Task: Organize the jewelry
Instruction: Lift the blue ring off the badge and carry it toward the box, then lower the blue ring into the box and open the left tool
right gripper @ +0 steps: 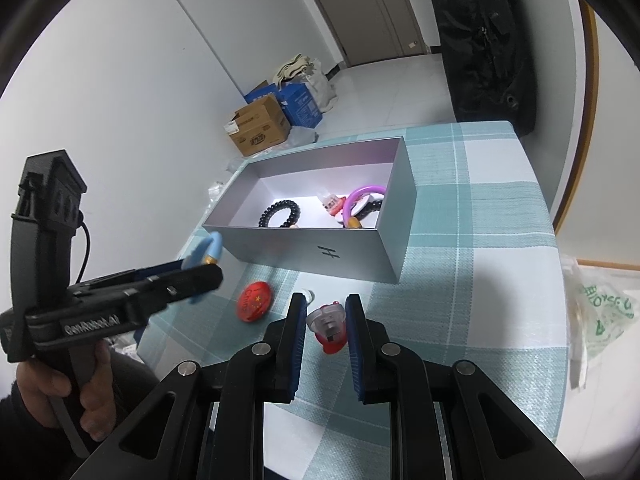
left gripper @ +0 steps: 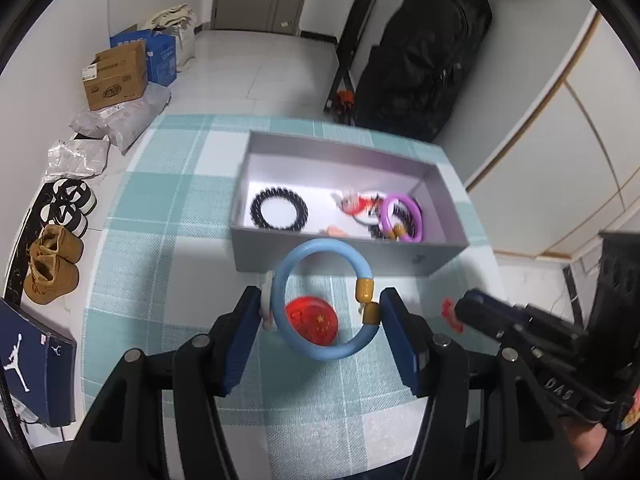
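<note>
Left gripper (left gripper: 318, 312): clamped across blue bangle (left gripper: 320, 300), lifted for the box (left gripper: 352, 256).
Right gripper (right gripper: 326, 316): narrowed around red charm (right gripper: 330, 326), contact unclear.

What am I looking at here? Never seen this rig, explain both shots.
No robot: a person holds handheld tongs in each hand, each with a fisheye camera looking along its two fingers.

The left camera view shows the left tongs around a light blue ring bracelet with gold beads, seemingly lifted above the checked teal tablecloth.

The right camera view shows the right tongs straddling a small red-and-clear plastic charm; whether they grip it is unclear.

A round red badge lies on the cloth. The open grey cardboard box already holds a black beaded bracelet and a purple ring bracelet.
</note>
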The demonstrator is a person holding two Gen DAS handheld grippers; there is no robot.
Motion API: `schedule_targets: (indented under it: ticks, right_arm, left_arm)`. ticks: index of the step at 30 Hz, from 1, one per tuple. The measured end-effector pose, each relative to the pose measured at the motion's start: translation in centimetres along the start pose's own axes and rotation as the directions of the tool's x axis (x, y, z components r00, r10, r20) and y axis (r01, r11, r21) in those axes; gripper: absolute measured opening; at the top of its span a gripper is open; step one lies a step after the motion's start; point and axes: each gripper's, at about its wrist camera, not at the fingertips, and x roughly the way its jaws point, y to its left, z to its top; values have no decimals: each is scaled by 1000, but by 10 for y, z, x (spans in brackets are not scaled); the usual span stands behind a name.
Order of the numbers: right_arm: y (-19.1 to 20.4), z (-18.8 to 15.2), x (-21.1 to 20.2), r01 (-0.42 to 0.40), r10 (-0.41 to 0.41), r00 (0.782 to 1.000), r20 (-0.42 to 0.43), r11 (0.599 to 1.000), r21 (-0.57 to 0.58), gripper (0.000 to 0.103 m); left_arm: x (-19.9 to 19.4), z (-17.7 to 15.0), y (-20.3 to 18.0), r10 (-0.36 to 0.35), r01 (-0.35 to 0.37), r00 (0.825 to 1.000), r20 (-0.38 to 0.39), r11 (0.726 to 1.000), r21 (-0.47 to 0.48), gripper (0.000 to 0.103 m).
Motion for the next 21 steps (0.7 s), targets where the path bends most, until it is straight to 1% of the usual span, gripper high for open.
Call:
schedule_targets:
  ticks: [3,9,15,21]
  right_arm:
    - [1,2,0,-7,7,1000,-1,1000,1,19]
    - [5,9,-2,-27,27,1000,7,1000,-10,19]
    - [13,25,-6,-49,49,998,26,998,-28,19]
    - [19,53,-5,-74,77,996,46,996,-57,19]
  left_arm:
    - [-7,5,4,-20,21,999,34,999,-25,55]
    - [-14,15,5,-45,48,995,87,998,-34,55]
    - [-11,24,5,-81,86,992,92,995,-54,55]
    - [-2,39,5,-106,113,991,83,990,-84,55]
